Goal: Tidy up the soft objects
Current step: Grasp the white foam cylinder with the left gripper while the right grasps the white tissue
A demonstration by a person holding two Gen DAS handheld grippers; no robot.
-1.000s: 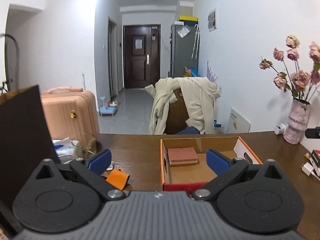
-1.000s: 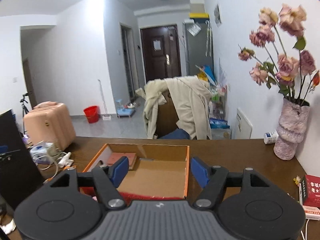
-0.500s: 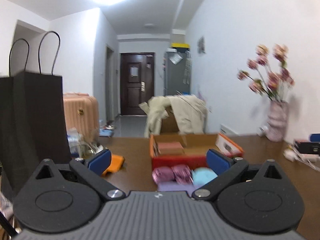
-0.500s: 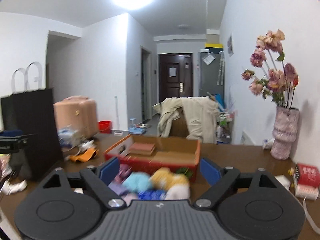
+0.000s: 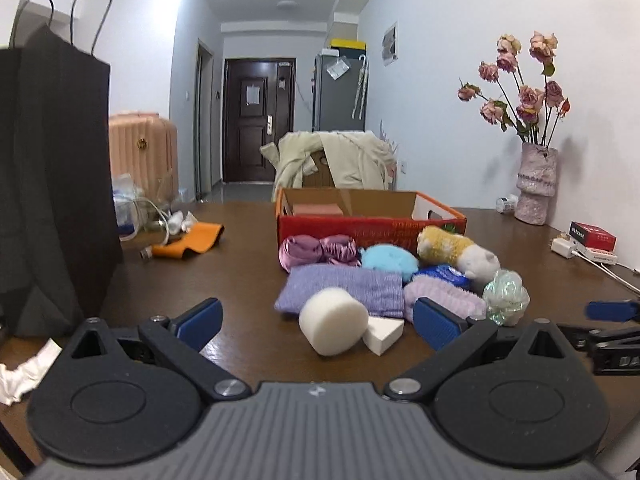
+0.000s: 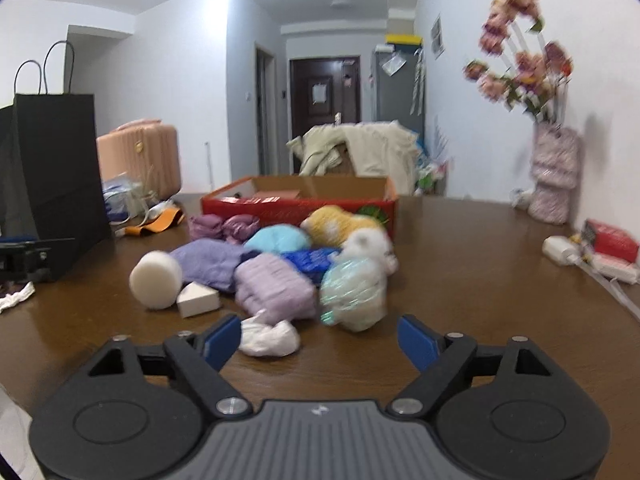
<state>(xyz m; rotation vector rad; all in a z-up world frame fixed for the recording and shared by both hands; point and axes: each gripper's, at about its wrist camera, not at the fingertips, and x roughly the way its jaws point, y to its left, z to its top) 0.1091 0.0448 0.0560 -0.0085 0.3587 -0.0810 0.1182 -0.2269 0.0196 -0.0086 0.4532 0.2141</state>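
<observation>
Both cameras have dropped back since a second ago, so a heap of soft things now shows on the table (image 5: 240, 232) before the red box (image 5: 372, 226), whose printed side is too blurred to read. From the left: black bag (image 5: 52, 152), white sponge (image 5: 333, 320), purple cloth (image 5: 348, 286), blue puff (image 5: 386, 258), yellow plush (image 5: 448, 246), mesh ball (image 5: 505, 294). Left gripper (image 5: 318, 318) and right gripper (image 6: 320, 340) both gape wide, grasping nothing.

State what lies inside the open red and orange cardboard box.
Inside the open red and orange cardboard box, one flat pinkish-brown block shows at the back left. The front wall hides the rest of the floor.
</observation>
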